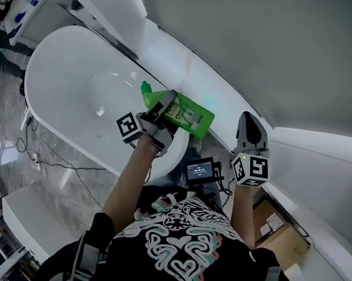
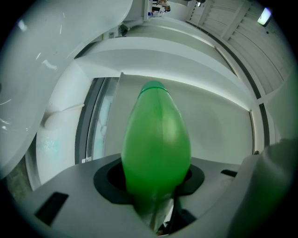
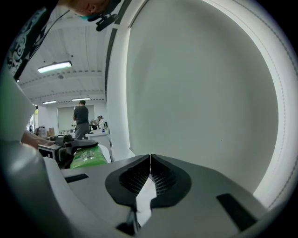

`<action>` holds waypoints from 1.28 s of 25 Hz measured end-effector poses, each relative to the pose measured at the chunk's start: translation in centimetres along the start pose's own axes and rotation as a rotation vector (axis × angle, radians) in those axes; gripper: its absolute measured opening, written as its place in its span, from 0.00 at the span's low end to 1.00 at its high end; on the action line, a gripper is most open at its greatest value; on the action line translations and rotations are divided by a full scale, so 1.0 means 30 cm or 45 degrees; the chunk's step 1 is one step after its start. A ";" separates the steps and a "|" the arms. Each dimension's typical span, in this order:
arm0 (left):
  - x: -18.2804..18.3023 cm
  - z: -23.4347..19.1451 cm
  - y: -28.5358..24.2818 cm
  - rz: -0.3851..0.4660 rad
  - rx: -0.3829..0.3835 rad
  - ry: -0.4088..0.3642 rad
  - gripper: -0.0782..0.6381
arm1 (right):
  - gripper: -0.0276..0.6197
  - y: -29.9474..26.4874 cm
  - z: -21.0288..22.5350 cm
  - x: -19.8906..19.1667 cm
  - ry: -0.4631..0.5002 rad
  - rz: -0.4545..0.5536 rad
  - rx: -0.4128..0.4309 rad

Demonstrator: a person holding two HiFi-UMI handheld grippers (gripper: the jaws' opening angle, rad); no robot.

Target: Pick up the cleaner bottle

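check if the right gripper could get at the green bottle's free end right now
Probably yes: the right gripper hangs beside the green bottle, nothing between them, and the bottle's base sticks out of the left gripper toward it. Its jaws are shut, so they would have to open first.

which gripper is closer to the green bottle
Left. The left gripper holds the cleaner bottle between its jaws; the right gripper, shut and empty, is off to the bottle's right, not touching it.
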State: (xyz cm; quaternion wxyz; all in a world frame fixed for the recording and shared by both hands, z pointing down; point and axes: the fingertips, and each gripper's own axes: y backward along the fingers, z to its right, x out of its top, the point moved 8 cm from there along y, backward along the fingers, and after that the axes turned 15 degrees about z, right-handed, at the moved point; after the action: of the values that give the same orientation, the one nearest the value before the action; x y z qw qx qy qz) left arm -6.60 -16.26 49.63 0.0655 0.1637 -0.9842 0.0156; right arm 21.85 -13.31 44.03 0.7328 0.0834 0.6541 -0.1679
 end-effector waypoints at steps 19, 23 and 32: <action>-0.079 0.143 0.040 0.041 -0.023 0.016 0.37 | 0.09 0.064 -0.023 0.140 0.060 0.160 -0.050; -0.092 0.146 0.049 0.035 -0.033 0.007 0.37 | 0.09 0.083 -0.034 0.124 0.111 0.124 -0.073; -0.126 0.181 0.062 0.023 -0.069 0.009 0.37 | 0.09 0.120 -0.032 0.155 0.064 0.177 -0.083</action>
State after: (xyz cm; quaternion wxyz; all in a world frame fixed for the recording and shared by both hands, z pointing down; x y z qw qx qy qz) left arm -4.34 -13.59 43.72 0.0733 0.1530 -0.9855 -0.0099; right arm 22.64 -10.29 38.96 0.7284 0.1088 0.6700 -0.0930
